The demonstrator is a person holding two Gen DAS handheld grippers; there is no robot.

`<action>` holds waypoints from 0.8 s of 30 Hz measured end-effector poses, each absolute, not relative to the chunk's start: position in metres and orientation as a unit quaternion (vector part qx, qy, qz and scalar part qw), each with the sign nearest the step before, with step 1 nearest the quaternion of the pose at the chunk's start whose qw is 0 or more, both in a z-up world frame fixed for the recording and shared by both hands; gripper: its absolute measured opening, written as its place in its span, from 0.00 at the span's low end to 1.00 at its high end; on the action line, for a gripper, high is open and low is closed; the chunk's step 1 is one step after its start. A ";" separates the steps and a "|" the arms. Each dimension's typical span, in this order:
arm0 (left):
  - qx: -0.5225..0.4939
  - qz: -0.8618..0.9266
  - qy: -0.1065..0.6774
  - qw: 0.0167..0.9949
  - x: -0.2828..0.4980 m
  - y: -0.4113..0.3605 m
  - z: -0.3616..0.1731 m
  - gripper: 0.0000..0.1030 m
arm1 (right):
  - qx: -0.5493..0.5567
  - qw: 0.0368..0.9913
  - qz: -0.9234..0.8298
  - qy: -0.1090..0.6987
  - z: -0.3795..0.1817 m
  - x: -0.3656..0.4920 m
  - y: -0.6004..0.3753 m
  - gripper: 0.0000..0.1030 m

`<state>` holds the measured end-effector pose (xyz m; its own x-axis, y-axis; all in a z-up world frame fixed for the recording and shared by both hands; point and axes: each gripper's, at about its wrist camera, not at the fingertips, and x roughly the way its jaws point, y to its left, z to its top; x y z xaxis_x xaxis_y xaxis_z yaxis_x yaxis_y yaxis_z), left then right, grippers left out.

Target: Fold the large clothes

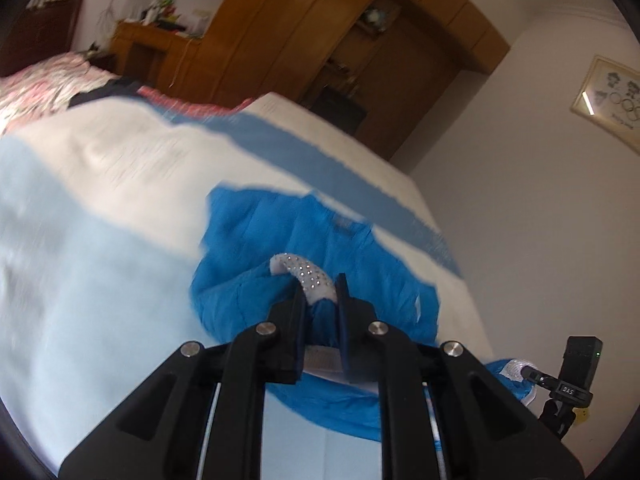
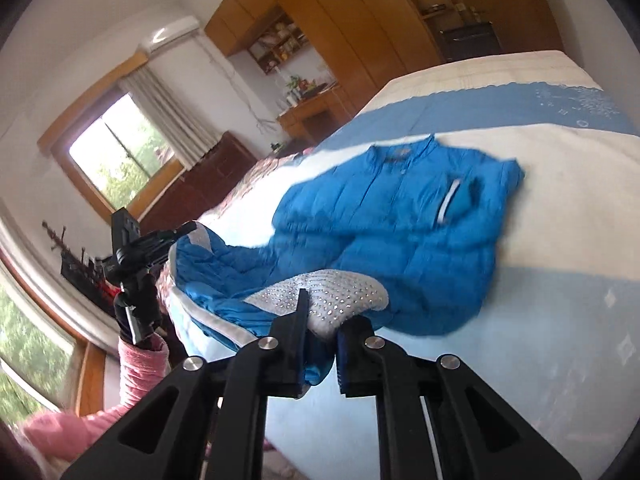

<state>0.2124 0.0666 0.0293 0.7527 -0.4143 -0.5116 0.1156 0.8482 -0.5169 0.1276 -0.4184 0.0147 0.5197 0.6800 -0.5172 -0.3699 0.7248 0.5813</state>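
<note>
One blue padded jacket (image 2: 400,224) lies on the bed (image 2: 540,288), most of it spread over the white and blue bedspread. Its near edge, with a white band full of small shiny studs (image 2: 332,292), is lifted off the bed. The left tool (image 1: 322,292) is closed on this studded band at one place, and the right tool (image 2: 320,312) is closed on it at another place. A pink sleeve (image 2: 140,364) of the person shows behind the left tool. Beyond the bed stand a wooden wardrobe (image 2: 360,28) and a window (image 2: 116,152).
</note>
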 end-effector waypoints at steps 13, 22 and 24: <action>-0.241 -0.138 0.342 0.898 0.374 0.028 0.032 0.11 | 0.276 0.825 0.268 0.414 0.022 0.270 -0.451 0.10; -0.236 -0.112 0.403 0.877 0.462 0.018 -0.020 0.12 | 0.310 0.797 0.235 0.462 -0.021 0.357 -0.469 0.10; -0.232 -0.104 0.415 0.874 0.476 0.018 -0.032 0.13 | 0.313 0.790 0.229 0.475 -0.035 0.375 -0.471 0.10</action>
<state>0.4765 0.0185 -0.0321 0.6334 -0.3739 -0.6775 -0.0108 0.8712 -0.4909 0.3748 -0.4710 -0.0351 0.4441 0.6590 -0.6070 -0.0654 0.6996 0.7116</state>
